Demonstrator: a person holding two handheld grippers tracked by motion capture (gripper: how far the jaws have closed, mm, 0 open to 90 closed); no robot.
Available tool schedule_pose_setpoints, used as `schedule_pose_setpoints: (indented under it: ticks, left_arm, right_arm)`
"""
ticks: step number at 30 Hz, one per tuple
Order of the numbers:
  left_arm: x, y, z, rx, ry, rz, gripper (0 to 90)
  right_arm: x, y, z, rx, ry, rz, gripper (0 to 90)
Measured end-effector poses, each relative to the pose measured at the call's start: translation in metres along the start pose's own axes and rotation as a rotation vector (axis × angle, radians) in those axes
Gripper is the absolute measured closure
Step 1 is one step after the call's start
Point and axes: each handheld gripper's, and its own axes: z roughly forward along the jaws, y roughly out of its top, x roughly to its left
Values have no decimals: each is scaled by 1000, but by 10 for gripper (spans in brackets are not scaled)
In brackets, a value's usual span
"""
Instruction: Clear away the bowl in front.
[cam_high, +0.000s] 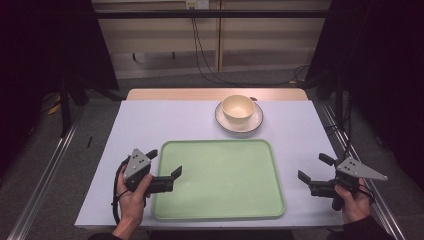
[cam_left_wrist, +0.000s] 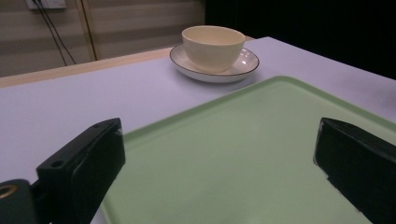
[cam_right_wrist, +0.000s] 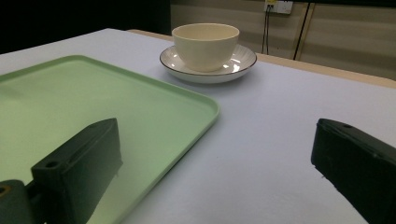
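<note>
Black plastic jaws are standing wide apart on both hand-held tools, each released and gripping nothing. At the near left, the left gripper (cam_high: 166, 166) is hovering over the left rim of a pale green tray (cam_high: 220, 210), with a hand wrapping its body and a cable looping beneath. At the near right, the right gripper (cam_high: 314, 169) is sitting just off the tray's right edge, above the bare table (cam_high: 150, 120), which is wearing a smooth, matte, pale lilac surface.

The tray is lying flat at the near centre: a rounded rectangle of smooth plastic with a low raised lip, carrying nothing.

Farther back, just past the tray's far edge and slightly right of centre, a cream bowl (cam_high: 238, 107) is sitting upright inside a white saucer (cam_high: 256, 122). The bowl is round, deep and glossy, seemingly glazed ceramic; the saucer is shallow, with a thin dark line tracing its rim. Beyond them, a strip of light wood is edging the table's far side.

Judging from this layout, the bowl and saucer are looking like the pieces to be handled next. Glazed ceramic is slick, so hard jaws pinching the bowl's thin wall could be slipping. Lifting the saucer alone could be tipping the loose bowl off. A jaw catching the tray's lip could be shoving the tray along the table.
</note>
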Motion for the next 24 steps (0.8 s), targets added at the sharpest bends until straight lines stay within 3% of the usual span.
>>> schedule_pose_setpoints:
  ticks: [4, 11, 14, 24]
  left_arm:
    - [0, 4, 7, -2, -26, -16, 46]
    - [2, 16, 22, -18, -26, -10, 35]
    - [2, 17, 29, -3, -28, 2, 31]
    - [0, 26, 49, 4, -83, -13, 25]
  right_arm:
    - [0, 0, 0, -1, 1, 1, 12]
    - [0, 0, 0, -1, 5, -1, 12]
    - [0, 0, 0, -1, 8, -3, 12]
    - [-1, 0, -1, 1, 7, -4, 12]
